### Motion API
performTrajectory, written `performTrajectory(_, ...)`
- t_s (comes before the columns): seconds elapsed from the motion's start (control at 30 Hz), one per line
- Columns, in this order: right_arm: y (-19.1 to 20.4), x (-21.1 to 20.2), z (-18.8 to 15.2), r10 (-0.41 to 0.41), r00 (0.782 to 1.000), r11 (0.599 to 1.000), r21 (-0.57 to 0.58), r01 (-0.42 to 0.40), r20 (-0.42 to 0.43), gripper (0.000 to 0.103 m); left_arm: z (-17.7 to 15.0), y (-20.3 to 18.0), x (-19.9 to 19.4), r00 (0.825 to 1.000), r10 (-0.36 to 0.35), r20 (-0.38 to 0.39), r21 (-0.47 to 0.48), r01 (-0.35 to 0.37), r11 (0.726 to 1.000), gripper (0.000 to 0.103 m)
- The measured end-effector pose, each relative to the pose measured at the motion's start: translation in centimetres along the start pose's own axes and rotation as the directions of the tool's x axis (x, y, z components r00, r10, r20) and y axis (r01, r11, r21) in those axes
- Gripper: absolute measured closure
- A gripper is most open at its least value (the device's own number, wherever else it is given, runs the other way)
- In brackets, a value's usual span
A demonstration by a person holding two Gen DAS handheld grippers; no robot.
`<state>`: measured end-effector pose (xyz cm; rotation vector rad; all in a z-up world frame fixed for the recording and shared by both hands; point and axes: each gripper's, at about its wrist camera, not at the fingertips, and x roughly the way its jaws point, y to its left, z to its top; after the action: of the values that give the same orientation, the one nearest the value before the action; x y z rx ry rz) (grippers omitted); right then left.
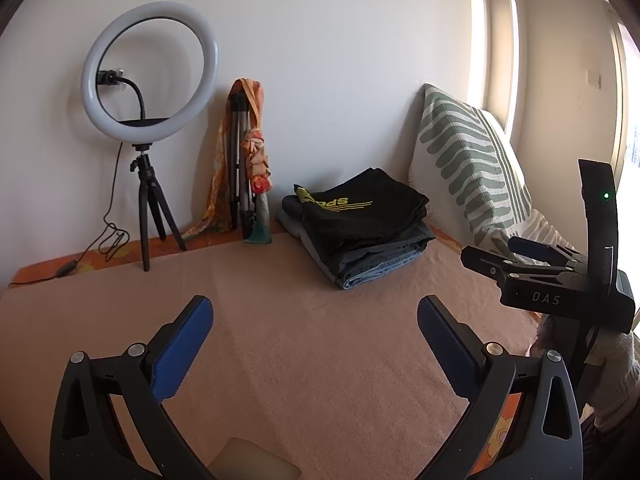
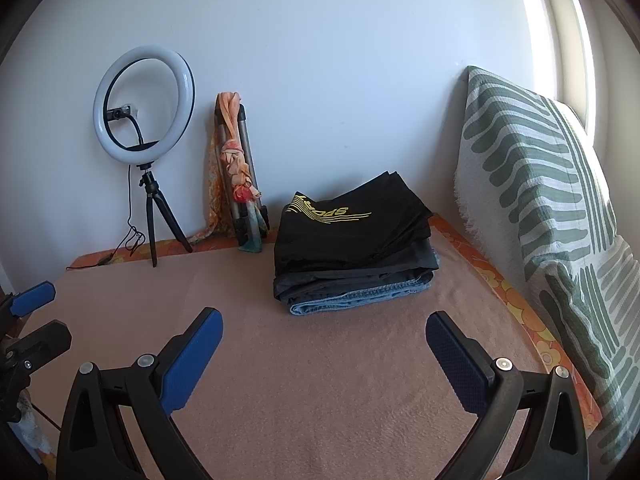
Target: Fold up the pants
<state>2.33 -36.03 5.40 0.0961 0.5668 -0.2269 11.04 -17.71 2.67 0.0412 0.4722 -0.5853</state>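
While spread wide over bare peach blanket, left gripper holding nothing, blue pads well apart, hovering near the front edge. Right gripper likewise wide, nothing between its blue pads, also above the blanket. Right gripper also visible from the left wrist view at far right, fingers parted; left gripper's blue pad and black finger peeking in at the left edge of the right wrist view.

Folded pants stack sitting at the far side of the blanket, near the wall, well apart from both grippers. Three layers: black pants with yellow lettering on top, dark grey pants under, blue jeans at the bottom. Seen from the right wrist, long axis of the stack running roughly left to right, slightly skewed, rear right corner angled toward the wall; folded edges facing the grippers, layers not squared, the top one shifted back and right. Yellow lettering upside down from both views.

Green-and-white striped pillow leaning upright to the right of the stack, near but apart from it. Ring light on a small black tripod standing at far left by the wall, its cable trailing on the orange floral sheet. Folded tripod wrapped in an orange scarf propped against the wall between ring light and stack.
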Motion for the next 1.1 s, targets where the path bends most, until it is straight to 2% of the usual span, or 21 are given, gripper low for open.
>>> performTrajectory(1.1,0.16,0.44,-0.54,-0.001,1.000,1.000,-0.021,0.000,-0.026,0.000,-0.57,-0.40,0.04,1.000,0.003,-0.010,0.030,-0.002,1.000,0.001)
